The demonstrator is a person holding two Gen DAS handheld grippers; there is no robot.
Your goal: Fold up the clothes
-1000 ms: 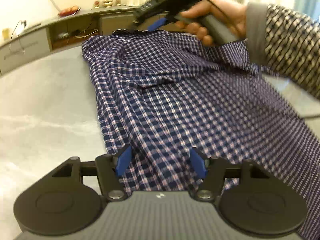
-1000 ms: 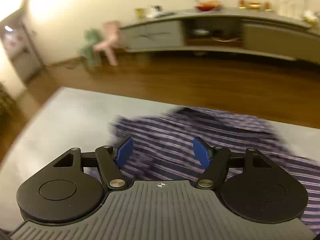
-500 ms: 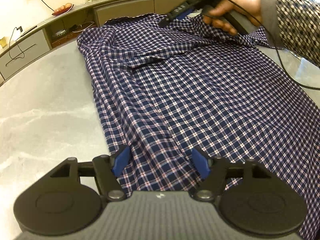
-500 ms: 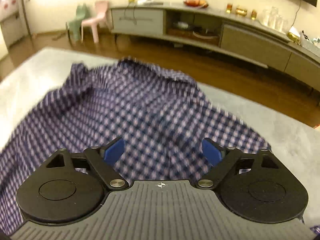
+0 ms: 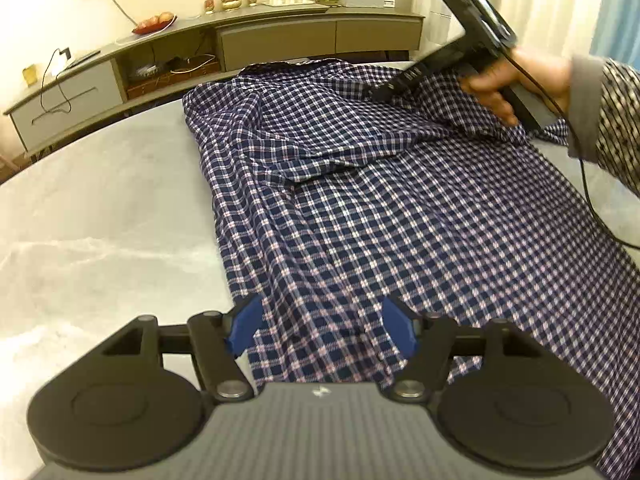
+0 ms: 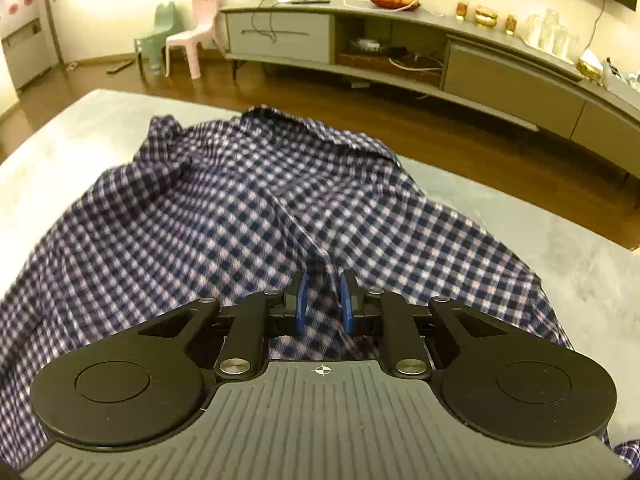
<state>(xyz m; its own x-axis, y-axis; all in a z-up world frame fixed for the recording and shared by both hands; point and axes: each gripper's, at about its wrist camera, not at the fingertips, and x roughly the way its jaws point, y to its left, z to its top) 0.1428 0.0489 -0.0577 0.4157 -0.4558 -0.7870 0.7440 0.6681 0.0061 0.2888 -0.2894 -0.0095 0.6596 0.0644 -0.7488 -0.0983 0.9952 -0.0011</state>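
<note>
A navy and white checked shirt (image 5: 380, 208) lies spread on the pale marble table (image 5: 100, 220), rumpled at its far end. My left gripper (image 5: 322, 312) hovers over the near hem. Its jaws stand wide and are closing slightly, with cloth lying between the blue pads but not pressed. In the left wrist view a hand (image 5: 500, 88) holds my right gripper (image 5: 384, 90) at the shirt's far right part. Seen from the right wrist, the right gripper (image 6: 323, 284) is shut on a raised ridge of the shirt (image 6: 224, 200).
A long low cabinet (image 5: 280, 40) with glasses, a fruit plate and cables stands beyond the table across a wooden floor (image 6: 400, 120). Two small plastic chairs (image 6: 188, 36) stand at the far left. The right gripper's cable (image 5: 592, 208) hangs over the shirt's right edge.
The right gripper came down over the far part of the shirt and its jaws went from wide open to shut on a fold. The left gripper stayed put.
</note>
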